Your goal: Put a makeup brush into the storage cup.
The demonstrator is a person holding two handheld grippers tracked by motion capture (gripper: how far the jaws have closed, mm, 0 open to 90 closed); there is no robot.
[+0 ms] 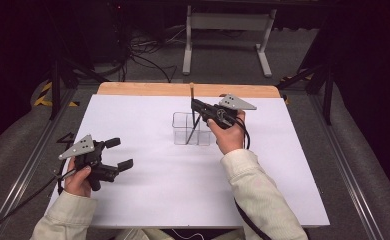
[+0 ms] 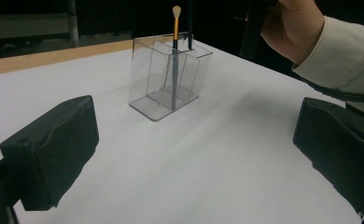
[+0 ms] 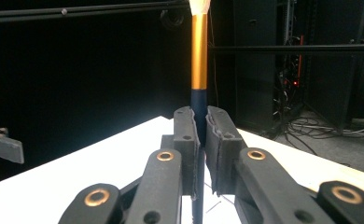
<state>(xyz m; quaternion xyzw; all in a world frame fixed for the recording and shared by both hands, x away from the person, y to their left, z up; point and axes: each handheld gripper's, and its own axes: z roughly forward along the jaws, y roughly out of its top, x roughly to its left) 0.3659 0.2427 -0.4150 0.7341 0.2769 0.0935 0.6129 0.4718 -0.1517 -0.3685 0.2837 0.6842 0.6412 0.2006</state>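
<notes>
Caught mid-placement: right gripper (image 1: 199, 107) clenched on the dark handle of a makeup brush (image 3: 199, 56), held upright with bristles up, lower end inside the clear divided holder (image 1: 192, 128) near table centre. Judged next: lower straight, then release (a tilt could tip the light holder). Left gripper (image 1: 118, 153) idle at about eight o'clock from the holder, jaws spread wide, gripping nothing. Plenty of bare white table (image 1: 148, 190) around; wooden far edge (image 1: 148, 89) at twelve o'clock, well apart.

Clear glossy plastic holder (image 2: 164, 77), brush (image 3: 199, 60) with shiny gold metal ferrule
</notes>
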